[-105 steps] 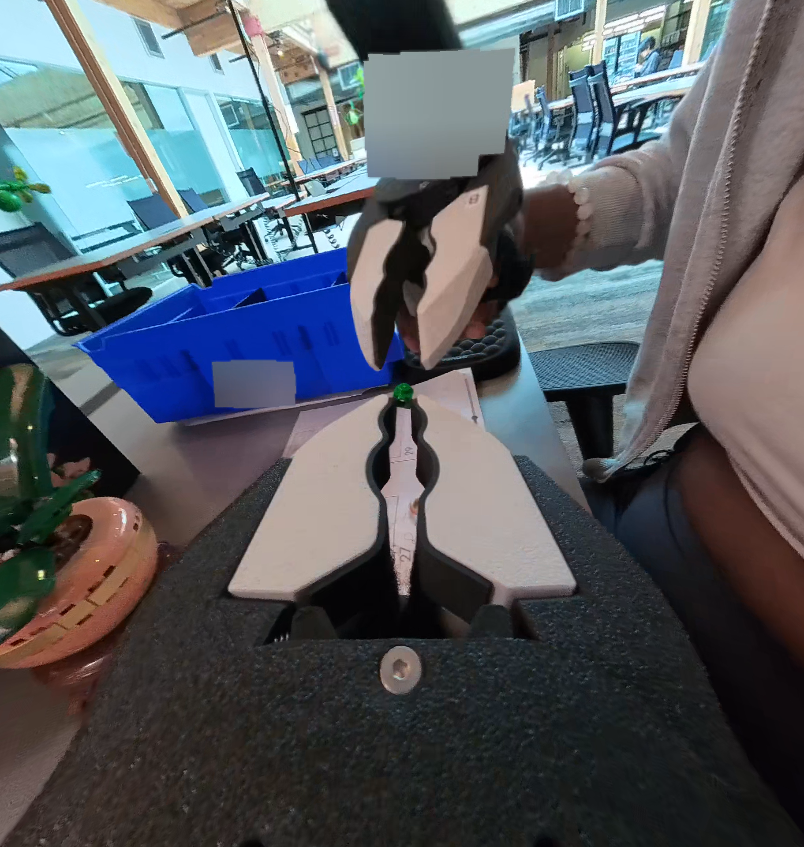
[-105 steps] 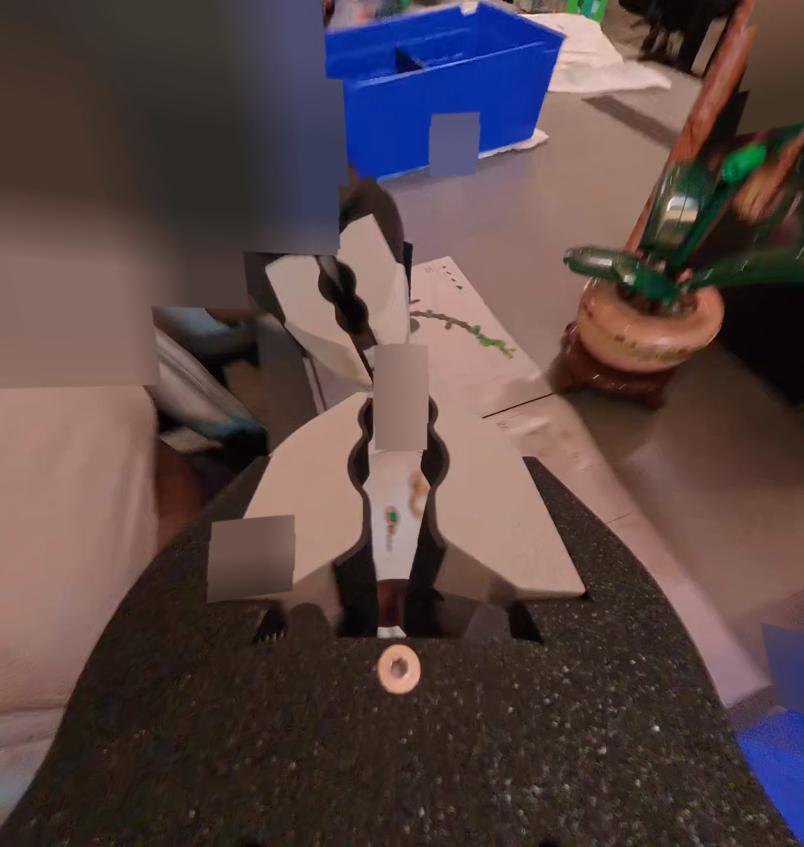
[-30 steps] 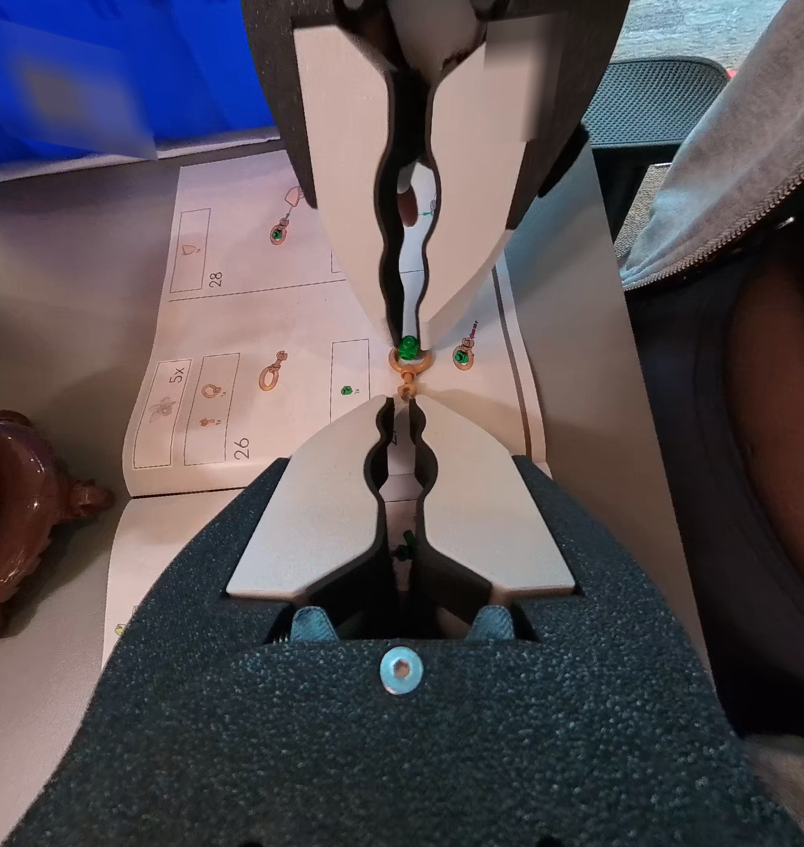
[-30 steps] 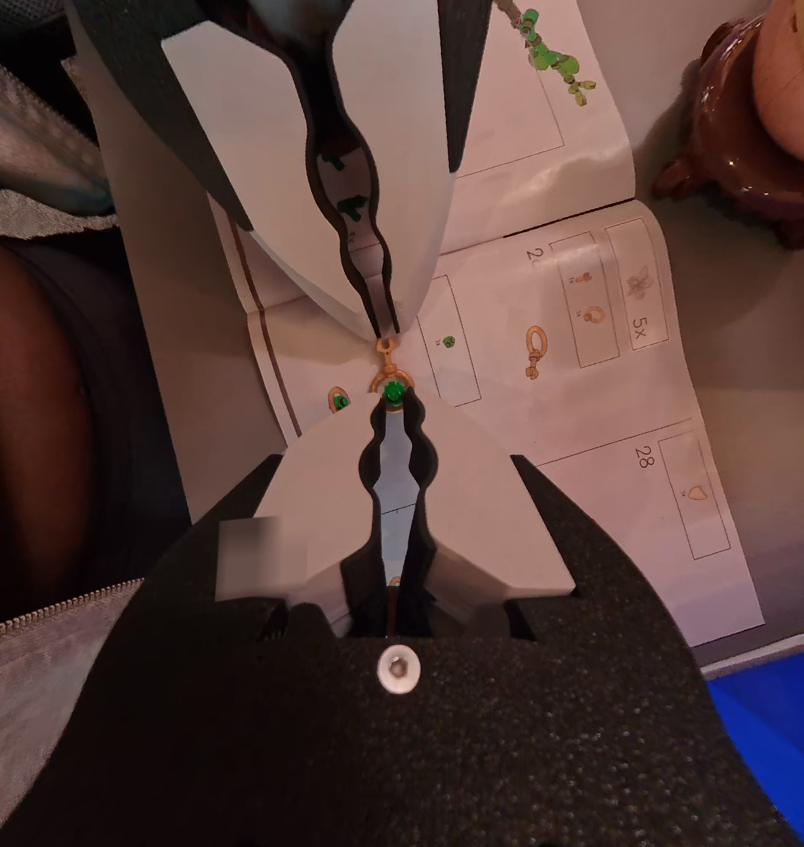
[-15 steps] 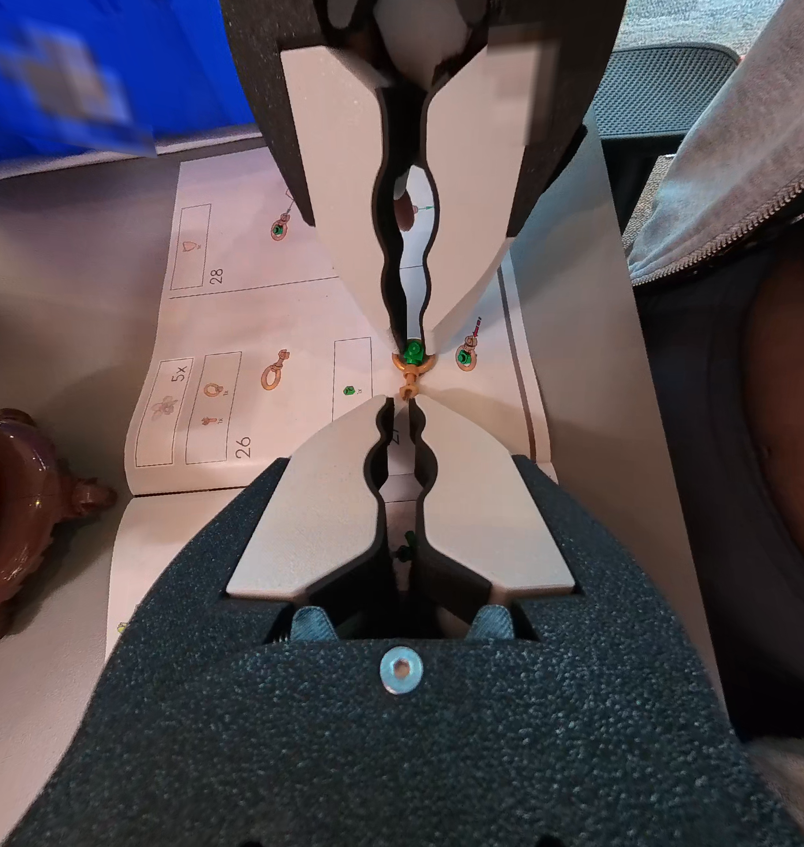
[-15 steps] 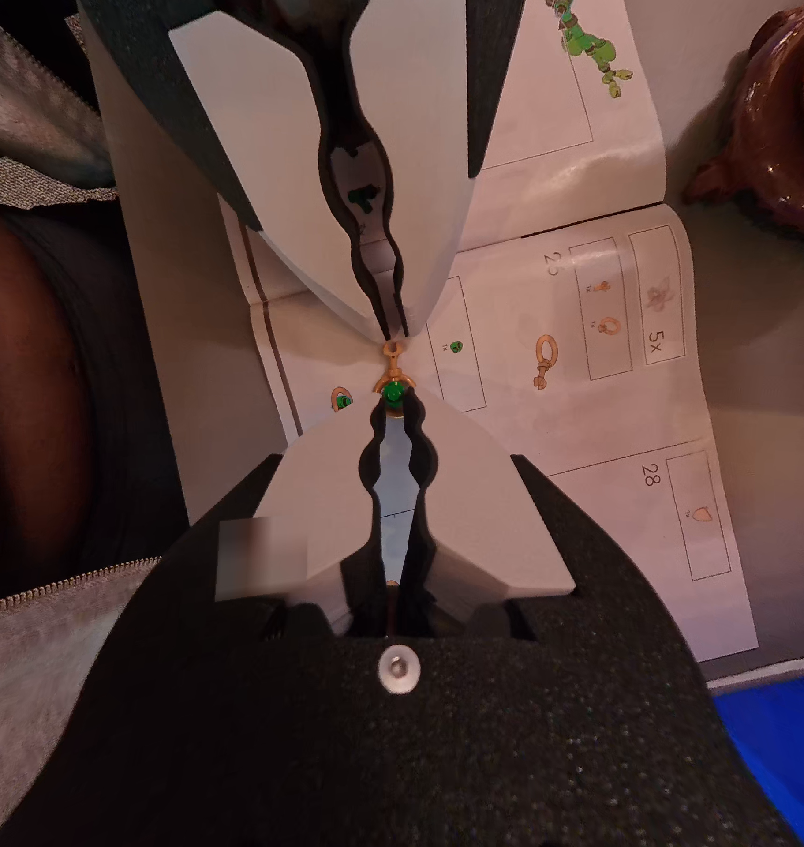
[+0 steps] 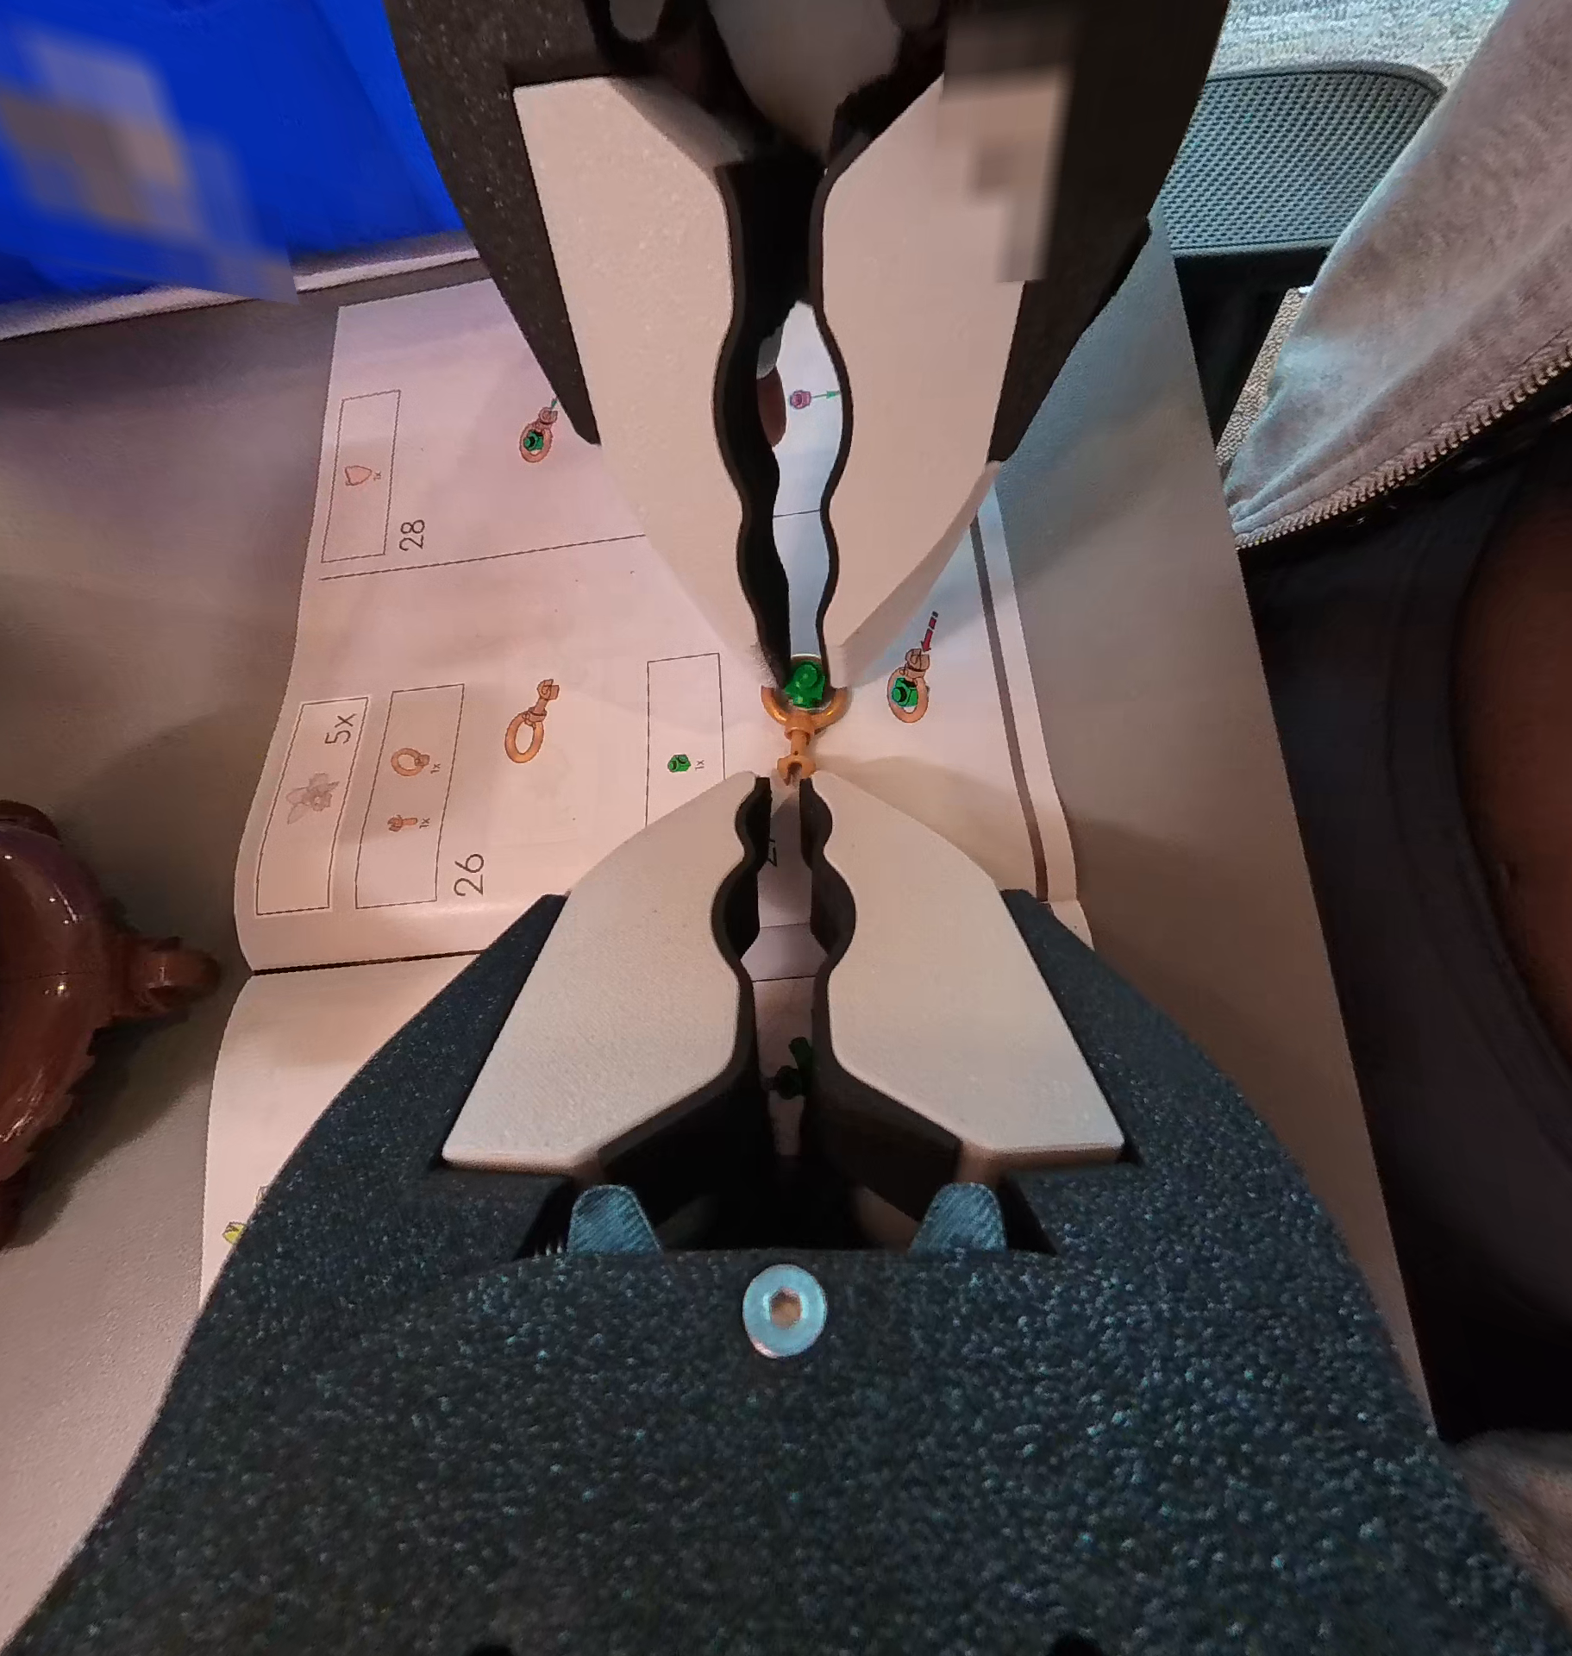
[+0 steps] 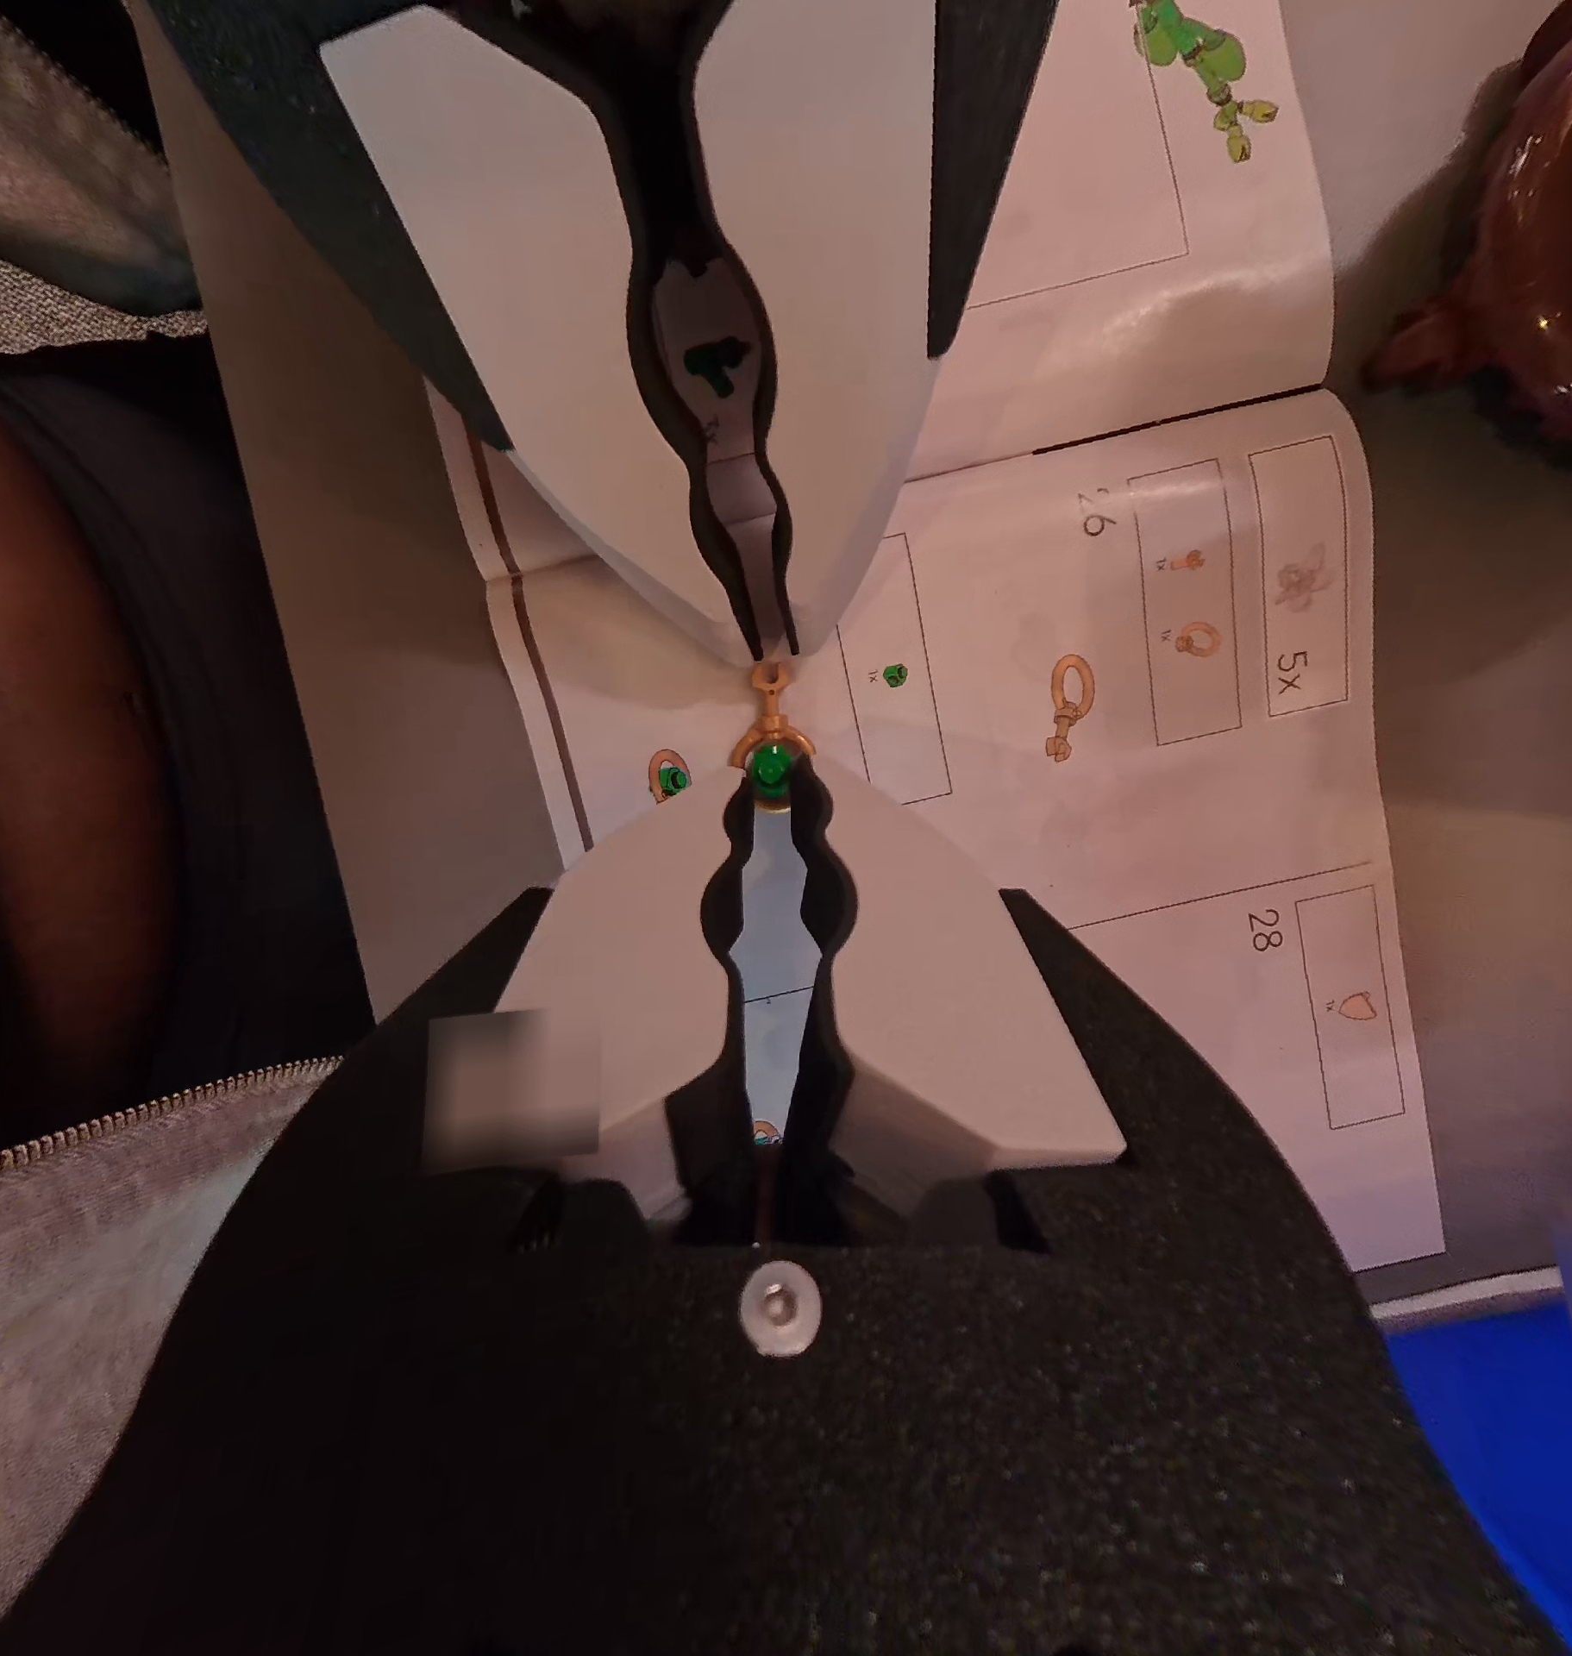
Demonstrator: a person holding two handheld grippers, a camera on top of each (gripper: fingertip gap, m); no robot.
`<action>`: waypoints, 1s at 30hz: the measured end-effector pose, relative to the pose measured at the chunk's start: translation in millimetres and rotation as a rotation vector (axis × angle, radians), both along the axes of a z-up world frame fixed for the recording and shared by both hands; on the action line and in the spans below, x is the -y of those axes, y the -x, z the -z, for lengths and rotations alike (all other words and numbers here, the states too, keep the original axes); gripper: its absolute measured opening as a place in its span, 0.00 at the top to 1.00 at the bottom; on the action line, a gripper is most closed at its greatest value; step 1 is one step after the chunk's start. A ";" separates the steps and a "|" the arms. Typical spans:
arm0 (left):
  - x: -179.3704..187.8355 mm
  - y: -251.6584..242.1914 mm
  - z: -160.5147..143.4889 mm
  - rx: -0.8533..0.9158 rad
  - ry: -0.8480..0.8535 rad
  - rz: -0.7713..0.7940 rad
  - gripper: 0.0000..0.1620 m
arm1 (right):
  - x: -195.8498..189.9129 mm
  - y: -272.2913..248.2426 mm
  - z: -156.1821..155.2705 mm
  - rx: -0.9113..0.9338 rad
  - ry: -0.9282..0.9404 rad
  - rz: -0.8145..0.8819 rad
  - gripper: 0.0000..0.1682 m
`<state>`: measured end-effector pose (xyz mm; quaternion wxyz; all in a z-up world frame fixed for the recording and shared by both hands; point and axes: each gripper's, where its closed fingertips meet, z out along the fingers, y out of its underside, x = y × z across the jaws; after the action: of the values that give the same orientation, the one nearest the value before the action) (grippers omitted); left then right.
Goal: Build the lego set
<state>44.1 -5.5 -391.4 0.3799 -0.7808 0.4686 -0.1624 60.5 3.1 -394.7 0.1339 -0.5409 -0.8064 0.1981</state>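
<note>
Above the open paper instruction booklet, 2 grippers meet tip to tip. Left gripper, smooth white wavy-edged fingers in gritty black foam, pinches narrowly the thin stem of a glossy gold ring piece. Right gripper clamps the small round green stud seated in that ring. A shiny brown pot base sits nearby.
</note>
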 end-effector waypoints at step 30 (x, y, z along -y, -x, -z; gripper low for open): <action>0.9 -0.2 -0.2 0.006 0.008 0.008 0.96 | -5.6 -2.6 -0.6 0.062 -0.040 -0.016 0.92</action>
<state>44.3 -6.4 -391.2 0.3775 -0.7801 0.4698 -0.1681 63.1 8.7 -394.1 0.1181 -0.5377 -0.8181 0.1662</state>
